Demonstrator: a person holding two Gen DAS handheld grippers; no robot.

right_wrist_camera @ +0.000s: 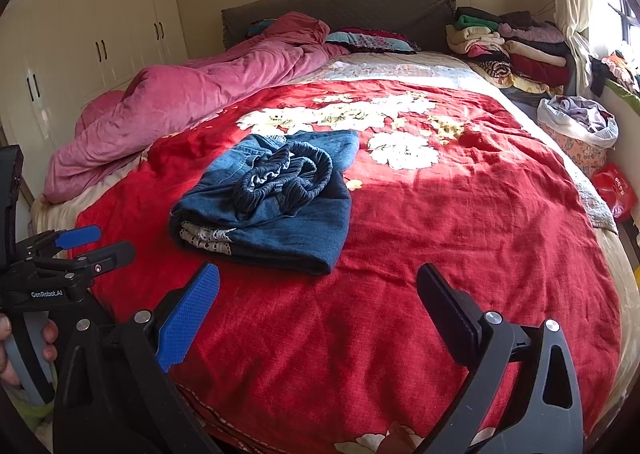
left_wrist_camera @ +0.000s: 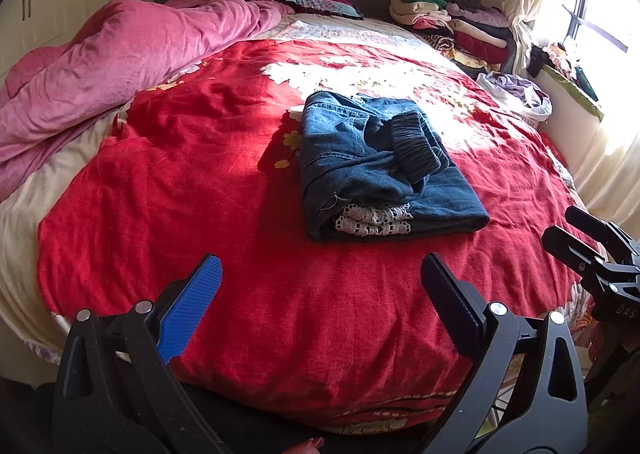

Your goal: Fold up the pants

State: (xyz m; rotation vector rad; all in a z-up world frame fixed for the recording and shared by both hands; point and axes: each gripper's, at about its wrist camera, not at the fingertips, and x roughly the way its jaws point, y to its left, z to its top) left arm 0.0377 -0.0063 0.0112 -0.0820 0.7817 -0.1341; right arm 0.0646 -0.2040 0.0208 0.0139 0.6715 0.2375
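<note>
Nearest in each wrist view is that camera's own claw: the left claw (left_wrist_camera: 320, 286) and the right claw (right_wrist_camera: 318, 294) both stand released, fingers spread wide with nothing between them, held low over the near edge of the bed (left_wrist_camera: 280, 334) and well short of the cloth. In the right view the left claw shows again at the left border, also spread. Beyond them, on the red spread (right_wrist_camera: 440, 234), lie the pants (left_wrist_camera: 380, 165): blue denim, already gathered into a thick squarish bundle, with white lace hems peeking out at the near fold and the dark elastic waistband bunched loosely on top. Judged from this, the folding looks nearly done or done, and both claws seem to be backed off from the bundle. If anything remains, it is tidying: the waistband sits crumpled rather than flat, so a next move would call for one claw to reach forward, pinch that band or a loose edge, and smooth or tuck it while the other steadies the stack. Farther back lie a pink quilt (left_wrist_camera: 120, 65) along the left side, pillows (left_wrist_camera: 320, 1) at the headboard, and a clothes pile (left_wrist_camera: 452, 21) at the far right corner.
</note>
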